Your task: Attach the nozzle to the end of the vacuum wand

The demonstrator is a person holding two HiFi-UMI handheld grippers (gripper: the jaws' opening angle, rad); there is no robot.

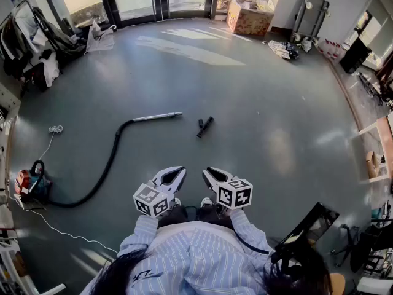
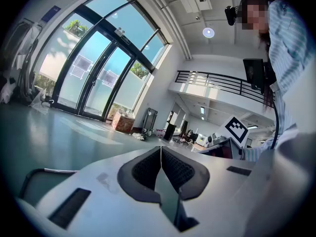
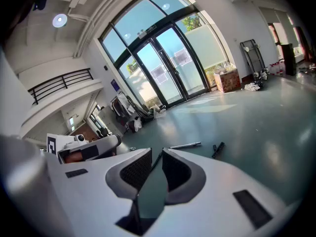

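Observation:
The silver vacuum wand (image 1: 157, 116) lies on the grey floor, joined to a black hose (image 1: 109, 165) that curves back to a red vacuum cleaner (image 1: 27, 183) at the left. The short black nozzle (image 1: 205, 126) lies apart, just right of the wand's free end. The right gripper view shows the wand (image 3: 185, 145) and the nozzle (image 3: 217, 149) ahead on the floor. My left gripper (image 1: 181, 171) (image 2: 160, 148) is shut and empty, held close to the person's body. Beside it my right gripper (image 1: 208, 171) (image 3: 157, 154) is slightly open with nothing between its fingers. Both are well short of the wand and the nozzle.
A cardboard box (image 1: 249, 18) stands by the glass doors at the back. Bags and gear crowd the left wall (image 1: 37, 48). A white cable (image 1: 55, 129) trails over the floor at the left. A black frame (image 1: 307, 229) stands at the lower right.

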